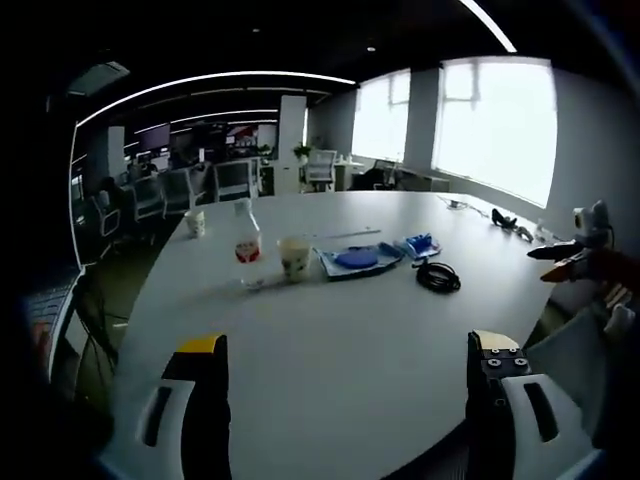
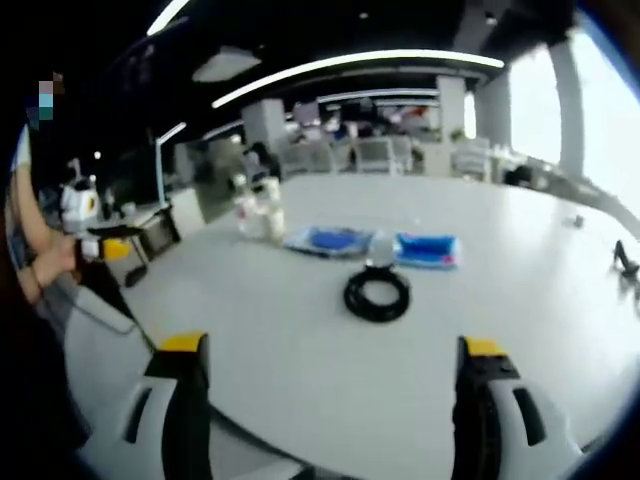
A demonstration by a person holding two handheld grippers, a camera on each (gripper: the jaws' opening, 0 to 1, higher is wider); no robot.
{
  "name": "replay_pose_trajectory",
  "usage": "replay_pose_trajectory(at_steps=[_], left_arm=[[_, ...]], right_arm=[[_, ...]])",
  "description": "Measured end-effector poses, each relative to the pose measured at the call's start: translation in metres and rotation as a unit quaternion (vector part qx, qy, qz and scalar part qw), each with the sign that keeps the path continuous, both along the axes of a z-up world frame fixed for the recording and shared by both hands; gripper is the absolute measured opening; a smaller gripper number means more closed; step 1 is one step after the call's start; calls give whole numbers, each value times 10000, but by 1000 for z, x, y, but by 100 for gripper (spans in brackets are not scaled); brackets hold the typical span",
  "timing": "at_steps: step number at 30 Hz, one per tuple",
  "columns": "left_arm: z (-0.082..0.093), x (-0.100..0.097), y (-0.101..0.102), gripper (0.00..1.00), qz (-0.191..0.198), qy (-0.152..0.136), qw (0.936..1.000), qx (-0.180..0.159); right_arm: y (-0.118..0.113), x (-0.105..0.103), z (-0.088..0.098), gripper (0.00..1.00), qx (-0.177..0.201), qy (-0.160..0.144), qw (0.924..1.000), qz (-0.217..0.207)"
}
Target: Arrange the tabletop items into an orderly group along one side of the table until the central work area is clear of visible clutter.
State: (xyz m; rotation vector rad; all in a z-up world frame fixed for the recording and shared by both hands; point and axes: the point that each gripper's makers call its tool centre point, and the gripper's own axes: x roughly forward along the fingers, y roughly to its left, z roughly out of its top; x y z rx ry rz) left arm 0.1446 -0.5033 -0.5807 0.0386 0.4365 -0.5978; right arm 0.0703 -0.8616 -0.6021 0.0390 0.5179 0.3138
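On the round white table (image 1: 340, 330) stand a clear bottle with a red label (image 1: 247, 246), a paper cup (image 1: 294, 259) beside it, and another cup (image 1: 195, 222) farther back. A blue folder with a blue disc on it (image 1: 358, 259), a small blue packet (image 1: 420, 244) and a coiled black cable (image 1: 438, 277) lie to the right. My left gripper (image 1: 350, 385) is open over the near edge, holding nothing. In the right gripper view the cable (image 2: 377, 293) lies ahead, with the blue packet (image 2: 427, 249), blue folder (image 2: 328, 240) and bottle (image 2: 243, 212) behind. My right gripper (image 2: 325, 385) is open and holds nothing.
Small dark items (image 1: 505, 222) lie near the table's far right rim. Office chairs (image 1: 150, 195) and desks stand behind the table. Bright windows (image 1: 495, 125) line the right wall. The other gripper (image 1: 575, 260) enters at right; a person's hand with a gripper (image 2: 85, 235) is at left.
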Motion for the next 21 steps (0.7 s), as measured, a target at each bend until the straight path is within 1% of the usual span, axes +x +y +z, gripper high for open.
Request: replay_pose_trajectory(at_steps=[2, 4, 6, 8, 11, 14, 16, 21], left_arm=[[1, 1, 3, 100, 5, -13, 10000, -22], [1, 0, 5, 100, -19, 19, 10000, 20], [1, 0, 9, 100, -16, -9, 10000, 45], [0, -1, 12, 100, 9, 24, 10000, -25], [-1, -1, 13, 100, 25, 31, 9999, -92], [-1, -2, 13, 100, -17, 25, 10000, -43], [0, -2, 13, 100, -41, -3, 10000, -62], [1, -3, 12, 100, -97, -17, 9999, -54]], right_arm=[[0, 0, 1, 100, 2, 2, 10000, -32], [0, 0, 4, 100, -22, -60, 10000, -34], [1, 0, 6, 100, -16, -57, 10000, -21], [1, -1, 9, 100, -29, -87, 10000, -2], [-3, -1, 12, 100, -48, -124, 9999, -54], [-4, -2, 17, 100, -32, -179, 9998, -73], [-5, -3, 17, 100, -39, -142, 9998, -101], [-5, -4, 18, 100, -48, -173, 9998, -94]])
